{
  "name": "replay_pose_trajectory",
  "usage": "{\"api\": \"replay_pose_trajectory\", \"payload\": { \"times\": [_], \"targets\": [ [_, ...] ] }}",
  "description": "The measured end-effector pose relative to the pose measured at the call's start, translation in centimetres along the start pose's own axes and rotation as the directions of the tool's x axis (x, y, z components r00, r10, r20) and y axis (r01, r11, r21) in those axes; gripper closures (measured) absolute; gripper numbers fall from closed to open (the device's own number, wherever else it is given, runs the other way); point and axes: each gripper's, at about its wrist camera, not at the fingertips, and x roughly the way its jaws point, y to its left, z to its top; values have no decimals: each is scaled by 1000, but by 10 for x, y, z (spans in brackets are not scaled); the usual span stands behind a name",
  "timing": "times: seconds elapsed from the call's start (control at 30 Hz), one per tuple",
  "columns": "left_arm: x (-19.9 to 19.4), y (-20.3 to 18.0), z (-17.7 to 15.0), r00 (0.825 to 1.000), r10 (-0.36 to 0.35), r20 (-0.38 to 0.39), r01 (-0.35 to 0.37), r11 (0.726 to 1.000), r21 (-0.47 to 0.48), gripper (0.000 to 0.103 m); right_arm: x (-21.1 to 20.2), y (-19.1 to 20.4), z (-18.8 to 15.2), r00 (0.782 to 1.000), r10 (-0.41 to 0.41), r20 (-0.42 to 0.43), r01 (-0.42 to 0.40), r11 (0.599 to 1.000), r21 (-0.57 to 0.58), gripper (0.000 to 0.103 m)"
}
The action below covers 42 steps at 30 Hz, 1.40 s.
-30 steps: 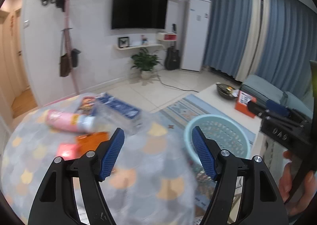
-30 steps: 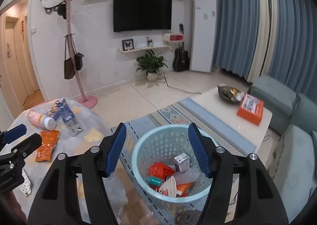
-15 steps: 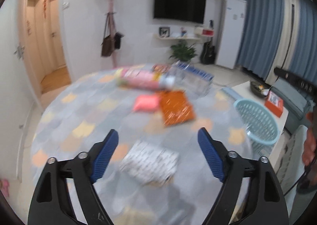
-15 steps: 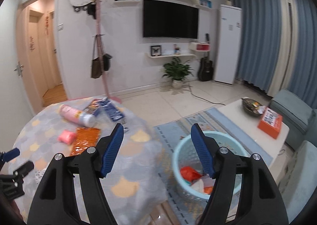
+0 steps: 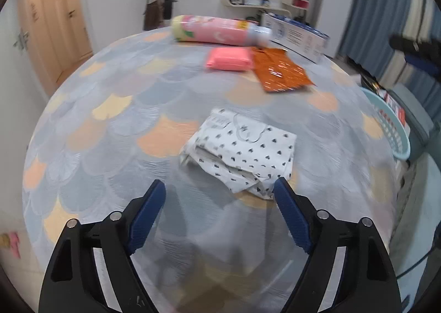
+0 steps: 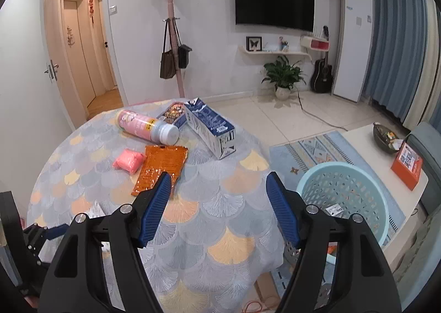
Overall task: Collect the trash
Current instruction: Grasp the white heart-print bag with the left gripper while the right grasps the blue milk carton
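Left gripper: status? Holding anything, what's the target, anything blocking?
Left gripper jaws closing, nothing between them. Right gripper open, empty. White spotted wrapper just ahead on the table, untouched. Path looks clear; basket beside the table.

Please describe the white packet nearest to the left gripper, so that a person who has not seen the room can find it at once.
On the round table with the scale-patterned cloth, look at the near side, away from the pink bottle. The white packet lies alone there, just ahead of the left gripper. It alone is crumpled white wrapping with small dark hearts; its neighbours are pink or orange.
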Motion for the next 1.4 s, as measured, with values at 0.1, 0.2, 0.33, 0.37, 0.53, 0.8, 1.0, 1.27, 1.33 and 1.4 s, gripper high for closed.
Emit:
{"api": "replay_pose_trajectory", "payload": {
  "times": [0.1, 0.2, 0.33, 0.37, 0.53, 0.8, 1.0, 1.27, 1.33, 1.4],
  "targets": [
    [-2, 23, 3, 999, 42, 12, -41, 998, -48, 25, 6, -4, 0, 1000, 5, -11, -5, 1000, 10, 36],
    [-4, 43, 10, 995, 98, 13, -97, 992, -86, 27, 15, -6, 1, 1000, 14, -20, -14, 1000, 11, 36],
    [-14, 51, 20, 999, 29, 41, -24, 992, -124, 25, 28, -6, 10, 1000, 25, -7, -25, 1000, -14, 36],
    [-17, 47, 22, 998, -36, 53, 43, 991, -124, 24, 31, -6, 13, 999, 34, 9, -34, 999, -24, 36],
    [1, 16, 31, 994, -113, -12, 112, 990, -91, 20, 58, -15, 34, 991, 103, 81, -99, 994, -53, 36],
    [29, -15, 41, 996, 75, -42, -75, 997, -9, 18, 129, -17, 58, 989, 145, -33, -147, 986, -72, 25],
    [31, -15, 43, 996, 89, -13, -89, 996, -8, 23, 173, -3, 68, 988, 117, -101, -129, 984, -124, 25],
    [24, -21, 40, 995, 90, 34, -90, 996, 13, 55, 197, 12, 74, 987, 111, -114, -131, 976, -177, 43],
    [23, -20, 40, 995, 85, 43, -86, 996, 12, 58, 200, 12, 72, 980, 137, -141, -159, 974, -159, 53],
    [20, -18, 39, 996, 73, 49, -73, 997, -4, 60, 203, 11, 71, 977, 144, -158, -168, 975, -146, 66]
  ]
}}
